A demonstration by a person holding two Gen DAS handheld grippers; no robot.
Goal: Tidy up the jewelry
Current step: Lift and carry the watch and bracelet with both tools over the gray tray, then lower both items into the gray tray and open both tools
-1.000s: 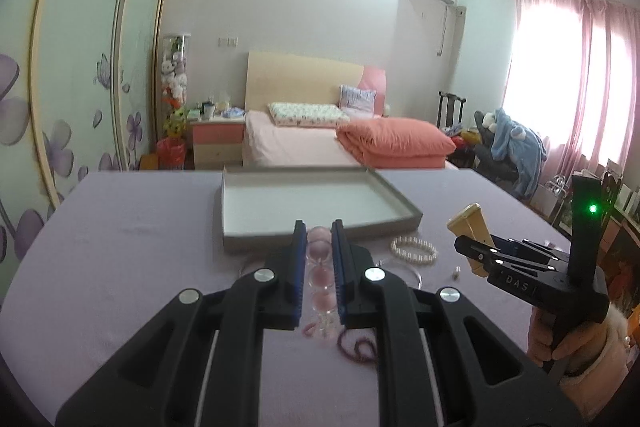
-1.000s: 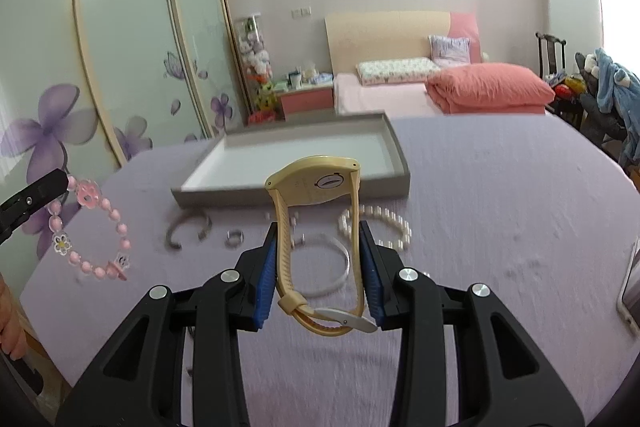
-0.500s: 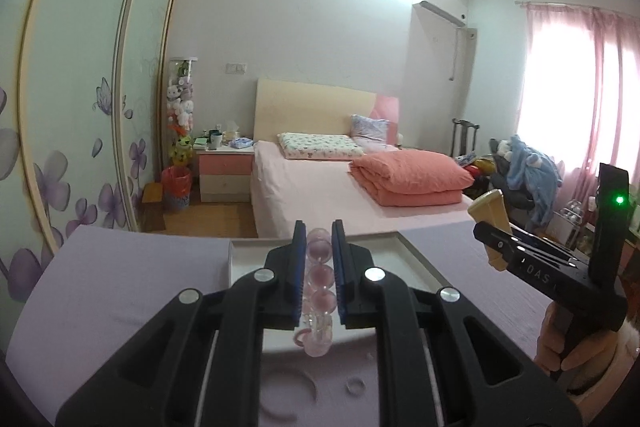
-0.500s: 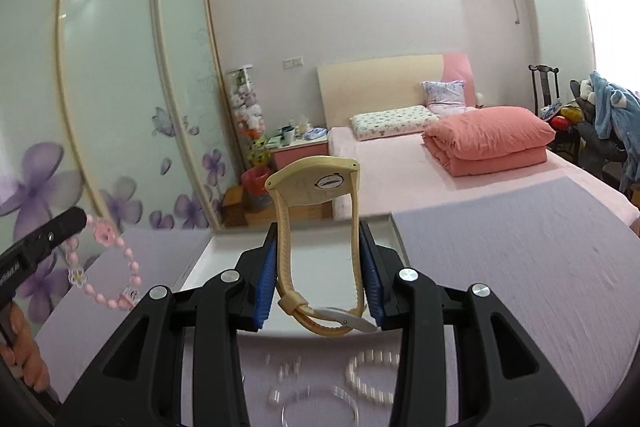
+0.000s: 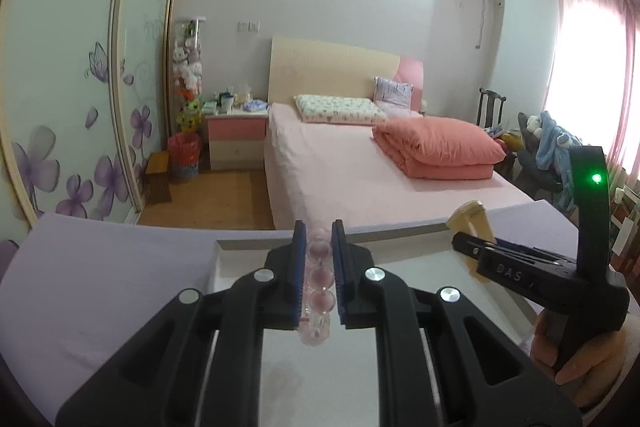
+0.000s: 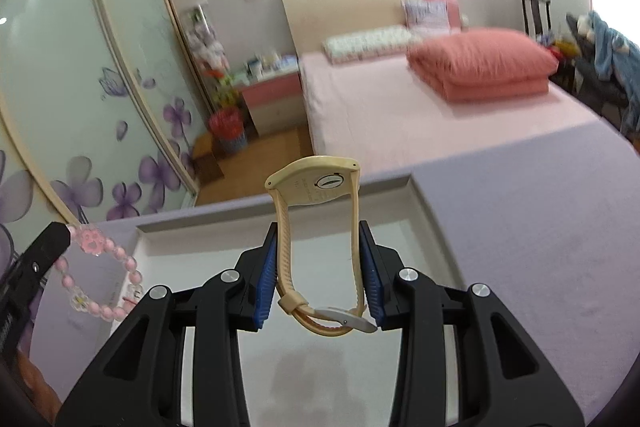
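Left gripper (image 5: 319, 267) is clamped on a pink bead bracelet (image 5: 319, 279), jaws pinching the beads w/ the loop hanging below; right gripper (image 6: 319, 279) is clamped across a cream wristwatch (image 6: 320, 251), strap pressed between the pads, watch face up and pointing away from you. Both items hang above the grey tray (image 6: 416, 203), which sits on the lilac table (image 6: 540, 227); bracelet is over the tray's left part, watch approx. over its middle. Step in hand appears to be placing both pieces in the tray. Procedure: lower each gripper until the item is just above the tray floor before you release, so the beads don't bounce and the watch doesn't tip onto its face. Keep the two drop spots well apart, bracelet left, watch right, so strap and beads don't tangle. Release one at a time, then lift straight up. Keep the bracelet's hanging loop clear of the left wall of the tray. Count in view: 1 bracelet, 1 watch, 1 tray, 2 grippers. Tray floor under the jaws looks bare, though the grippers hide part of it.
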